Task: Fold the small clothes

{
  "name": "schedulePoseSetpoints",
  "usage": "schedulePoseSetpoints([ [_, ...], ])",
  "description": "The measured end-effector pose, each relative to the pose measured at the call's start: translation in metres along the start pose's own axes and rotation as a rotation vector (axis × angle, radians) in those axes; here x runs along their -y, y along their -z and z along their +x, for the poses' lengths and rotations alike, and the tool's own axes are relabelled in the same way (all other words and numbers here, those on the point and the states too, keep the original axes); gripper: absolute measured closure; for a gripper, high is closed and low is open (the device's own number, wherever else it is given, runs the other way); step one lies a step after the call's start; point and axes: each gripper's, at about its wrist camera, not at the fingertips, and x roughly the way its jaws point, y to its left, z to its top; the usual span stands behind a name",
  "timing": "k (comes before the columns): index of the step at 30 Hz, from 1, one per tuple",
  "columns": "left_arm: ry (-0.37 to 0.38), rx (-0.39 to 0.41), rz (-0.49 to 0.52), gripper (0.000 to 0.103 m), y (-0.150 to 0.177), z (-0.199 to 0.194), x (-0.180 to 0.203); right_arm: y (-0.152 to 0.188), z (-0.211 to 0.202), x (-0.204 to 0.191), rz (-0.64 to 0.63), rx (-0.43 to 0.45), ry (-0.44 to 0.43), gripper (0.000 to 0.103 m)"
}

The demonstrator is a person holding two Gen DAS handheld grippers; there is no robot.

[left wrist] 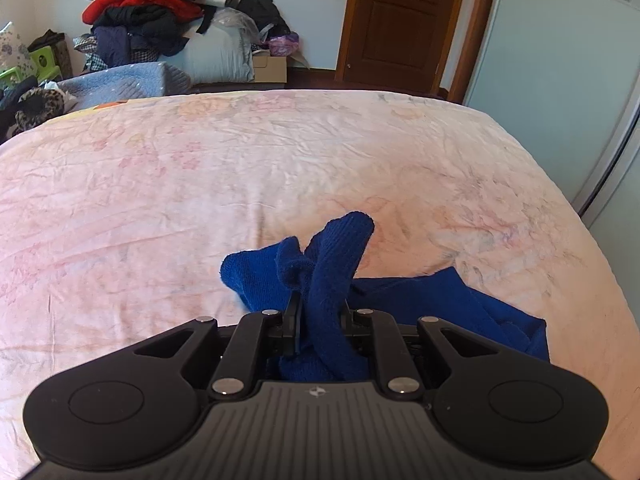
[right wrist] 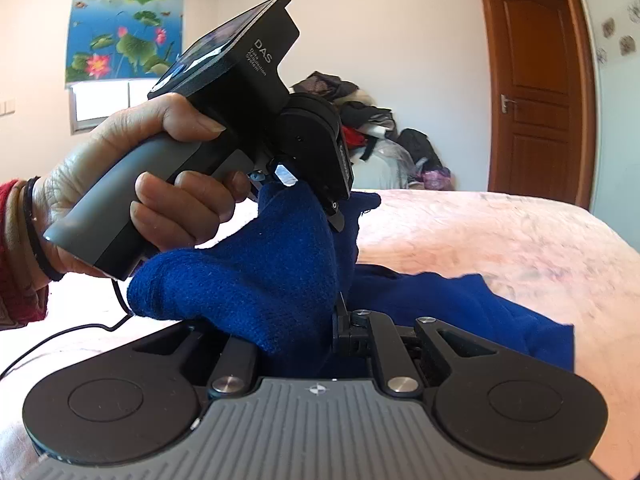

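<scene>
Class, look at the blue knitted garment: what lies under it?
Under the blue knitted garment lies the bed's pink floral sheet, visible all around it. The part of the sheet directly beneath is covered, so anything there cannot be seen.

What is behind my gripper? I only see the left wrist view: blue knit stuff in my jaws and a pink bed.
Observer: A person's hand wraps the grey handle of your left gripper; the right wrist view shows it from the side.
Operator: Is the other gripper holding anything?
Observer: Yes. The right gripper is shut on the same blue knit garment, which bunches up between the two grippers.
Operator: Is there a window?
Observer: Yes, on the far wall, with a lotus-flower blind pulled partway down over it.
Operator: Is anything trailing on the bed?
Observer: A thin black cable runs across the sheet below that hand.
</scene>
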Motion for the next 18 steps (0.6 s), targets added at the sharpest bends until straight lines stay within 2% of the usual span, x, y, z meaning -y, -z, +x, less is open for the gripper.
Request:
schedulePoseSetpoints([
  [18, 0.001, -0.048, 0.069, 0.089, 0.009, 0.028, 0.067, 0.027, -0.012, 0.055, 0.174, -0.026, -0.001, 0.088],
])
